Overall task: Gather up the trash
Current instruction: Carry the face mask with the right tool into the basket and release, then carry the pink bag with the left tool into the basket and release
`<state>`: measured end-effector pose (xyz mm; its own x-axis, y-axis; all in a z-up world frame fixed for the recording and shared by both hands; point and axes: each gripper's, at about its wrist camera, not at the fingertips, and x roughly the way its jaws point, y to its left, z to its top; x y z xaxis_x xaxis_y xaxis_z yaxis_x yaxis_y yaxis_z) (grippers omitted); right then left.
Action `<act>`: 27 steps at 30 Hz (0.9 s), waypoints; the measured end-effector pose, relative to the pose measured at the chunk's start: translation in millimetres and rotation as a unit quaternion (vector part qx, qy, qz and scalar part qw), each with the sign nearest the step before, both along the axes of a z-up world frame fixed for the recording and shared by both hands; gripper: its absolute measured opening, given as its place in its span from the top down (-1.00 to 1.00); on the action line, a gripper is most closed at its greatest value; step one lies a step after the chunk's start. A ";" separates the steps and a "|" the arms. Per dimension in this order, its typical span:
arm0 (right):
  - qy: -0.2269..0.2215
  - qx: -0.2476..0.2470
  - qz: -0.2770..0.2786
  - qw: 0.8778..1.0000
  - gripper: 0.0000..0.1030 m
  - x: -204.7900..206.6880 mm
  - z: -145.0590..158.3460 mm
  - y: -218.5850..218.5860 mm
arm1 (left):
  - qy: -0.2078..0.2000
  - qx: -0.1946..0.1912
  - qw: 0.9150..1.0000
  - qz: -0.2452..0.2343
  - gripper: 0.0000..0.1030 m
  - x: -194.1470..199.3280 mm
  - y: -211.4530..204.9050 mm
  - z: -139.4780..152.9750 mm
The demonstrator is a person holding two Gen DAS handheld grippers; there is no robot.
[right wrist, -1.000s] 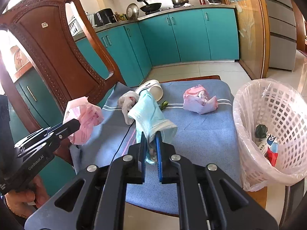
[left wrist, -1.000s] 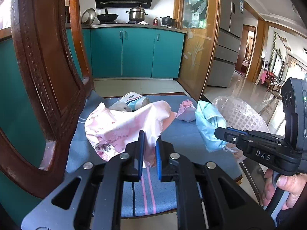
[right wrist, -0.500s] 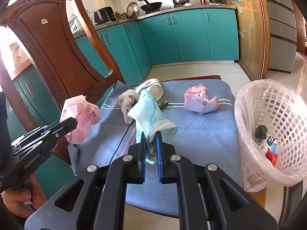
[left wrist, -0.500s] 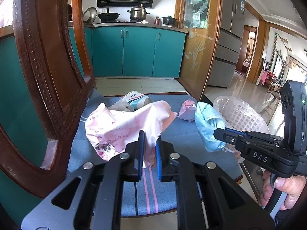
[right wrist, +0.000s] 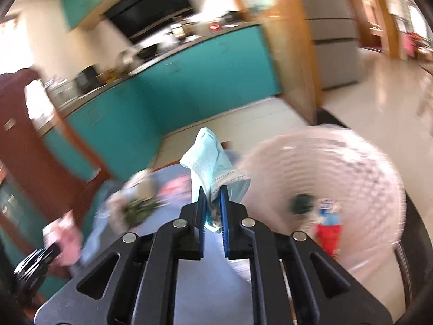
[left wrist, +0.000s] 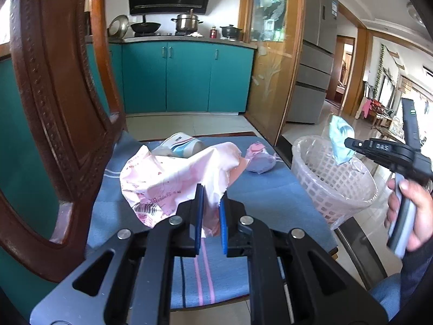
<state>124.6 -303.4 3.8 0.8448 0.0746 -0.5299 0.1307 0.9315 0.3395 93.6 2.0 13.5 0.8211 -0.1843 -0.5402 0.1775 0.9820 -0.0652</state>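
My left gripper (left wrist: 211,192) is shut on a crumpled pink-and-white wrapper (left wrist: 167,178), held above the blue chair cushion (left wrist: 259,189). Out to the right, the right gripper (left wrist: 349,143) holds a light blue face mask (left wrist: 339,140) over the rim of the white lattice trash basket (left wrist: 324,178). The right wrist view is blurred. There the mask (right wrist: 211,159) stands upright between the blue pads of the right gripper (right wrist: 212,192), whose jaws are opening while the pads still touch it. The basket (right wrist: 351,168) lies just right of the tips.
A tipped paper cup (left wrist: 178,146) and a small pink-purple wrapper (left wrist: 258,158) lie on the cushion. The carved wooden chair back (left wrist: 54,108) rises close on the left. A red-and-blue packet (right wrist: 327,227) and a dark scrap (right wrist: 300,203) sit in the basket. A hand (left wrist: 414,216) grips the right handle.
The right gripper has swung right with the mask, from above the cushion to over the basket's rim, and rolled. The left gripper and its pink wrapper have stayed put.
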 end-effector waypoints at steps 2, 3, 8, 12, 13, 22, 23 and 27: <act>0.033 0.003 -0.038 0.999 -0.30 4.6 -12.7 -21.1 | -0.005 0.002 1.000 -0.012 0.77 -1.3 -8.7 -0.3; 0.042 0.026 -0.061 0.997 -0.45 2.6 -18.2 -33.1 | -0.008 0.005 1.000 -0.019 0.77 -2.0 -14.4 -0.6; -0.011 0.103 -0.129 0.986 -0.81 -25.9 -10.0 -66.4 | -0.018 0.005 0.998 -0.065 0.77 -4.4 -42.8 -1.5; -0.037 0.130 -0.155 0.979 -0.86 -38.9 -7.6 -84.0 | -0.004 -0.032 0.993 -0.114 0.77 2.9 -74.5 4.4; -0.039 0.135 -0.158 0.977 -0.86 -41.7 -8.7 -88.6 | -0.007 -0.033 0.992 -0.126 0.77 4.4 -85.8 7.0; -0.082 0.170 -0.212 0.959 -0.86 -65.6 -2.7 -125.5 | -0.048 -0.030 0.966 -0.251 0.11 46.5 -242.8 31.2; -0.085 0.171 -0.214 0.958 -0.86 -68.4 -2.4 -128.0 | -0.050 -0.020 0.970 -0.236 -0.56 51.0 -248.8 26.5; -0.086 0.165 -0.212 0.959 -0.86 -69.0 -1.4 -128.3 | -0.036 -0.002 0.984 -0.175 -0.65 57.8 -231.0 7.0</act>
<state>55.6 -431.7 2.3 0.9092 -0.1559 -0.3861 0.3898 0.6444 0.6578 151.3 -229.0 20.5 0.7425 -0.4654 -0.4818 0.5095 0.8593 -0.0448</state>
